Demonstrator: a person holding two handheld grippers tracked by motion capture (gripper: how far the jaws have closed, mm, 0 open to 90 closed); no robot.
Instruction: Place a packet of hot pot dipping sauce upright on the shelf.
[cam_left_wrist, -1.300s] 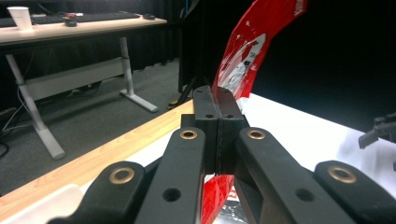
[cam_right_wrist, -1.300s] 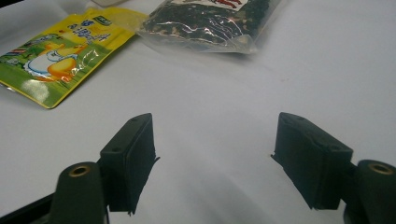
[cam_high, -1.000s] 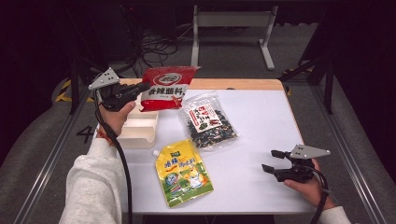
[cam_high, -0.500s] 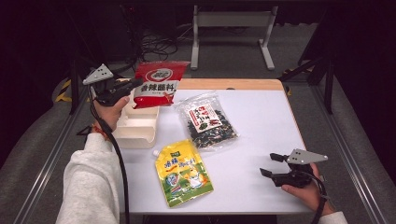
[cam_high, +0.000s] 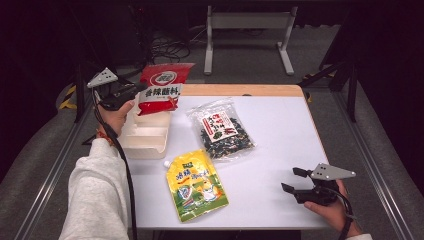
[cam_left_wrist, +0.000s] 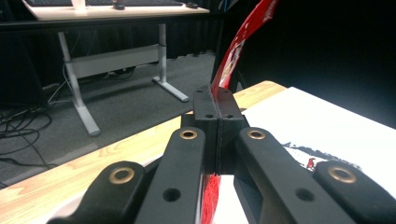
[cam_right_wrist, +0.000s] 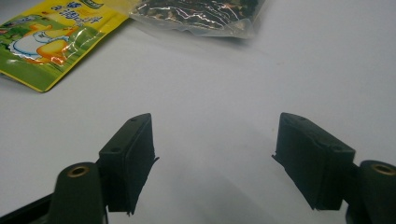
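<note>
One red packet (cam_high: 162, 89) hangs pinched at its edge in our left gripper (cam_high: 134, 93), above the white tray (cam_high: 145, 136) just below it. We judge it light, floppy, slippery; we grip the seam firmly. Our right gripper (cam_high: 295, 180) rests spread, empty.

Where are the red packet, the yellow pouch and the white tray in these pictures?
red packet (cam_high: 161, 94), high view, on its white label band.
yellow pouch (cam_high: 196, 185), high view, middle of its printed front.
white tray (cam_high: 145, 150), high view, on its near rim.
</note>
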